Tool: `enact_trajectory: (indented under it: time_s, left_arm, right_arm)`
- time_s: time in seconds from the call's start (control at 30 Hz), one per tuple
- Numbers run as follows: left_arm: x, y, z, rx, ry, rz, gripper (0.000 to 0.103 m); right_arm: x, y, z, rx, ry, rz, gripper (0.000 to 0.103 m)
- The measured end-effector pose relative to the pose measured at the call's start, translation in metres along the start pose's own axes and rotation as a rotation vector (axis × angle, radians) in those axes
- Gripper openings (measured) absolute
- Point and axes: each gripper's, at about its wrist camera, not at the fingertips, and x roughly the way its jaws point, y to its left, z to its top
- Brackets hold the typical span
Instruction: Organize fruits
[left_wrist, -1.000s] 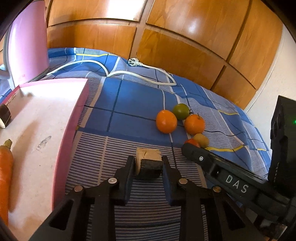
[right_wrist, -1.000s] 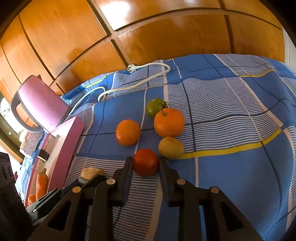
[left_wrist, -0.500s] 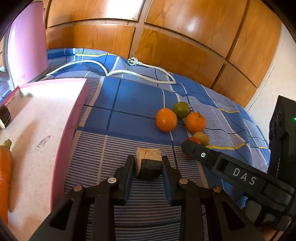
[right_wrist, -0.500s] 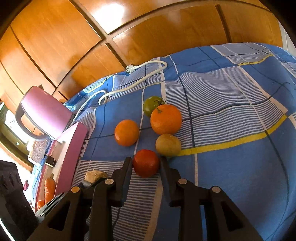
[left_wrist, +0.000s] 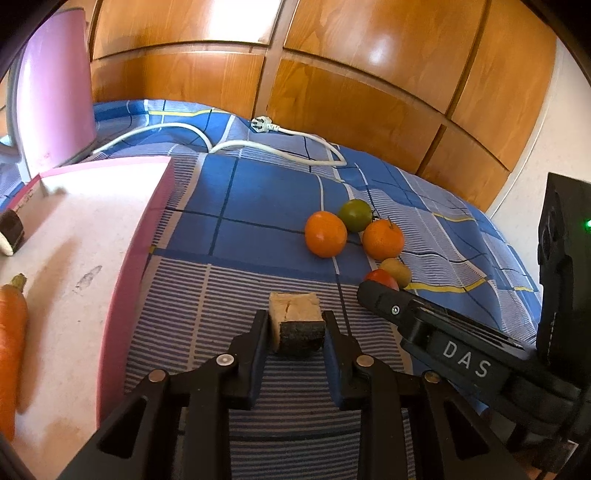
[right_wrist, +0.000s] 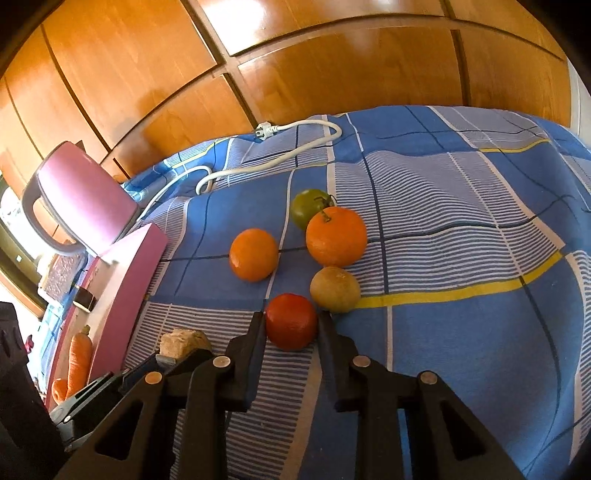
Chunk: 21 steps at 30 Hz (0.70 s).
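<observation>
Left tongs (left_wrist: 295, 328): clamped on a cut chunk (left_wrist: 295, 323) with pale flesh and dark rind, held between both fingers above the striped blue cloth (left_wrist: 258, 206); kind of fruit or vegetable not told from these views. Right tongs (right_wrist: 291, 325): fingers on either side of the red fruit (right_wrist: 291, 321), apparently touching it on both flanks; judged closed on it, though whether it is lifted off the cloth cannot be told. Just ahead and right of the right tongs: yellow-green fruit (right_wrist: 335, 289), close beside the red one, perhaps touching. Further ahead: large orange (right_wrist: 336, 236) with stem, green fruit (right_wrist: 308, 208) behind it, smaller orange (right_wrist: 253, 254) ahead and left. Left of both tongs: pink tray (left_wrist: 144, 236), holding a carrot (left_wrist: 11, 343) and a dark-skinned piece (left_wrist: 11, 236) at its far edge. Beyond the fruits: white cable with plug (left_wrist: 266, 125), wooden panels behind. Step in hand, as judged: securing the red fruit for a carry to its sorted place. Handling notes: round, smooth, likely to roll or squirt forward out of a light pinch; grip best kept across the widest part, squeeze firm but not crushing. Lift straight up before any sideways travel, to avoid nudging the yellow-green neighbour. Left tongs close alongside on the left; paths best kept apart.
</observation>
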Motion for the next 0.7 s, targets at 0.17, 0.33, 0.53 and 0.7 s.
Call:
enact_trajectory:
  time_s: [0.17,0.33,0.53,0.7]
  left_arm:
    - [-0.009,-0.004,-0.004,0.023,-0.023,0.012,0.028]
    - [-0.02,-0.017,-0.011,0.095,-0.057,0.046,0.028]
    - [-0.03,-0.025,-0.02,0.148,-0.08,0.087,0.027]
    - [-0.044,-0.026,-0.027,0.151,-0.107,0.09,0.028]
  right_arm:
    - [-0.003,0.001,-0.001,-0.015,-0.005,-0.002,0.027]
    - [-0.008,0.003,-0.005,-0.03,-0.005,-0.005,0.027]
    - [-0.015,0.006,-0.013,-0.056,0.007,-0.022,0.027]
    - [-0.024,0.012,-0.018,-0.08,-0.004,-0.028,0.027]
